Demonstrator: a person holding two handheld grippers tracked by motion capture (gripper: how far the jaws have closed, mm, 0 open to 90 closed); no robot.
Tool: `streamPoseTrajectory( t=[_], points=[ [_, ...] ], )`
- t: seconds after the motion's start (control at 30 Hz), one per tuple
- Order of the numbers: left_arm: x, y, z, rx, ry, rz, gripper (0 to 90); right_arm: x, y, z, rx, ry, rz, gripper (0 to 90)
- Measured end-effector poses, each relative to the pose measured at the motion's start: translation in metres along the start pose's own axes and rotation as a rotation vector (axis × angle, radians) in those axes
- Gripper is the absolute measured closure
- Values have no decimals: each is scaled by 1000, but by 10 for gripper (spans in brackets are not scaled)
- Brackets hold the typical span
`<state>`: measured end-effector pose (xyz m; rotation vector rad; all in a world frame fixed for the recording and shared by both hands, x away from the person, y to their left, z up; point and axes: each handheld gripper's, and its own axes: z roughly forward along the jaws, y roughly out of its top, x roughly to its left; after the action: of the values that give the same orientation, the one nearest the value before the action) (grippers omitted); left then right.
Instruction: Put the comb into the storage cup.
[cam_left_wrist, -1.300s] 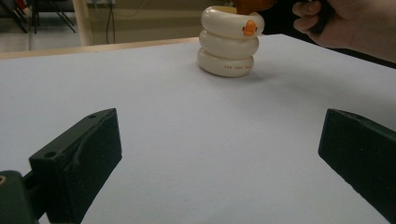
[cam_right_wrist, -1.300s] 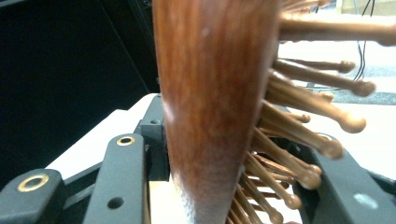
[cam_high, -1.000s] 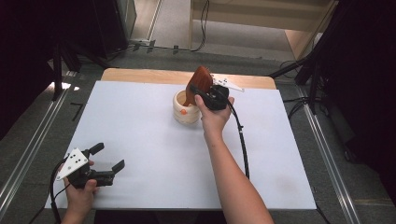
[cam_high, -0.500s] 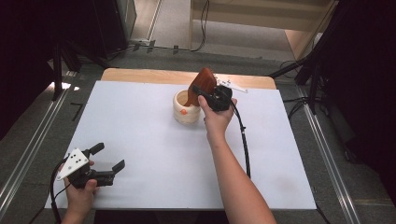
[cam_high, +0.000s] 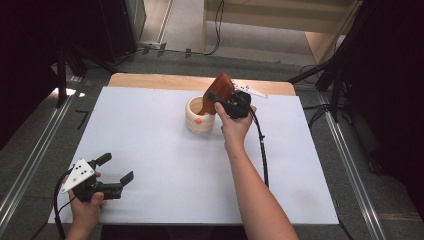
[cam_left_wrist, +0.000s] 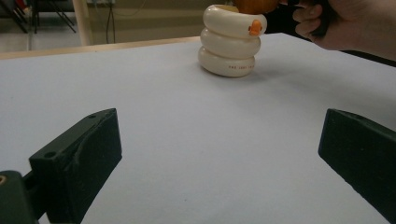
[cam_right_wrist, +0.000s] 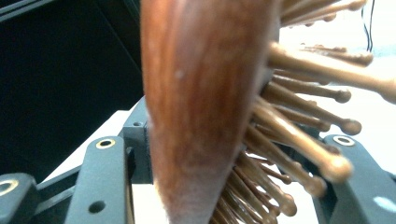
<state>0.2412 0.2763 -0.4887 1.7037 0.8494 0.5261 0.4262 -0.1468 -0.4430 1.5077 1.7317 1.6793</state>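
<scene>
The right gripper (cam_high: 220, 100) holds a wooden hairbrush (cam_high: 216, 92) with its handle dropped into a cream ringed cup (cam_high: 199, 117) near the far edge of the white table (cam_high: 150, 150). Its jaws have just been opening, and in the right gripper view the brush head (cam_right_wrist: 205, 93) sits between them with the wooden pins (cam_right_wrist: 299, 121) near the one jaw and a gap showing at the other, so the grip looks loosened rather than firm. The left gripper (cam_high: 112, 172) rests at the near left corner, well apart from the cup, jaws spread and empty. The main risk, as I judge it, is the top-heavy brush leaning on the rim and tipping the light cup over once let go. The pins could also snag a jaw as the hand pulls away, dragging brush and cup along.
</scene>
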Motion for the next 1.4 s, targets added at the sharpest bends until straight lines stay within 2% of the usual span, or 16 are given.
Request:
streamPoseTrajectory(
  t=[0.37, 0.5, 0.7, 0.87, 0.93, 1.03, 1.07, 1.4],
  points=[
    [0, 0, 0, -1, 1, 0, 0, -1, 0, -1, 11, -6, 2, 361],
    [0, 0, 0, -2, 0, 1, 0, -3, 1, -2, 18, -12, 5, 306],
    [0, 0, 0, -1, 0, 1, 0, -1, 0, -2, 23, 14, -17, 185],
    [-1, 0, 0, 0, 1, 2, 0, 0, 0, -2, 22, 1, -38, 105],
    [-1, 0, 0, -1, -1, 3, 0, 1, 1, -3, 21, -4, -42, 104],
    [-1, 0, 0, -1, 0, 3, 0, 1, 2, -5, 22, -11, -53, 26],
    [-1, 0, 0, -1, -1, 3, 0, 1, 2, -5, 26, 1, -57, 0],
    [-1, 0, 0, 0, 1, 3, 0, 3, 4, -10, 30, -20, -86, 0]
  ],
)
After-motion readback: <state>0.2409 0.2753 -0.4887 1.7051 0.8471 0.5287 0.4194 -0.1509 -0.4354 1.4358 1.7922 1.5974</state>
